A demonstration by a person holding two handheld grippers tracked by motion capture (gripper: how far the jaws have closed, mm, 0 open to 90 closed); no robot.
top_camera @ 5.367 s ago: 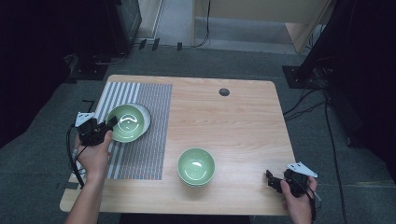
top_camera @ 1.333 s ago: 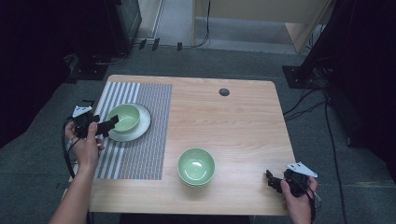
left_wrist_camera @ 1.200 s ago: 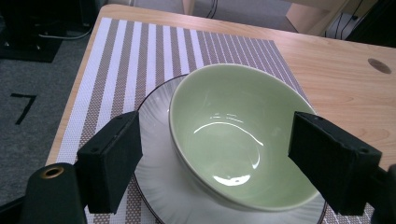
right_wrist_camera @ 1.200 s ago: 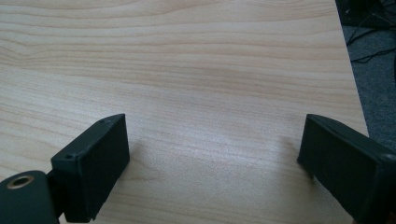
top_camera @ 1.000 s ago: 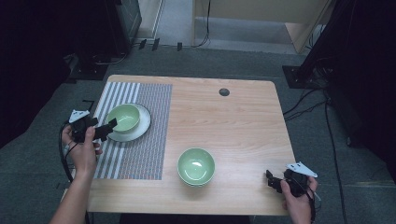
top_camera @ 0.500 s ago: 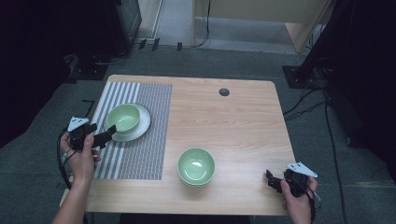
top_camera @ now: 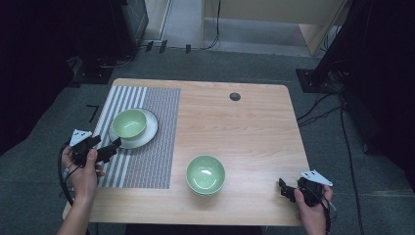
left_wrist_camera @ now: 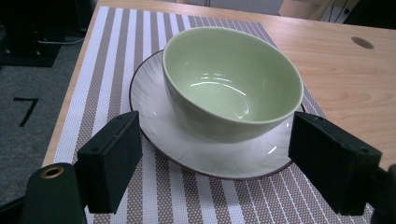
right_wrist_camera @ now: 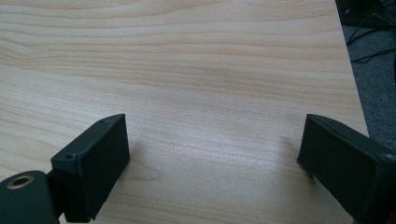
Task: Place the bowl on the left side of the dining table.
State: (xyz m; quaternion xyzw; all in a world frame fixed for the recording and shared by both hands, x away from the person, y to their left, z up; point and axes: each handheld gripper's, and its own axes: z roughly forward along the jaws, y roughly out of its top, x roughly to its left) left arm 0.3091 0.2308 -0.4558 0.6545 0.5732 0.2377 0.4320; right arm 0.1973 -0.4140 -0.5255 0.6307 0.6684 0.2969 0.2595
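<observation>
So the left gripper point(top_camera: 113, 147) sits over the desk's point(top_camera: 244, 132) left edge, on the near-left part of the striped mat point(top_camera: 156, 122). Its jaws are spread wide with nothing between them, pointing at the bowl point(top_camera: 129, 123) on the white plate point(top_camera: 147, 134). In the left gripper view the bowl point(left_wrist_camera: 232, 83) sits a bit toward the far side of the plate point(left_wrist_camera: 154, 116), and both pads hang just short of the plate's near rim, not touching it. The plate is on the far-left part of the mat, close to the desk's left edge, so there's not much room on that side. The mat's point(left_wrist_camera: 116, 37) stripes run on past the plate toward the far edge.

Moving right, past the mat's right edge, a second green bowl point(top_camera: 206, 174) stands on bare wood near the front edge, roughly mid-desk and well apart from the plate. There's lots of open wood beyond it, up to a small dark disc point(top_camera: 235, 96) near the far edge.

The right gripper point(top_camera: 283, 188) is at the near-right corner, held low, jaws wide apart and empty. The right gripper view has bare wood between the pads and the desk's point(right_wrist_camera: 187, 70) right edge close by, with floor beyond.
</observation>
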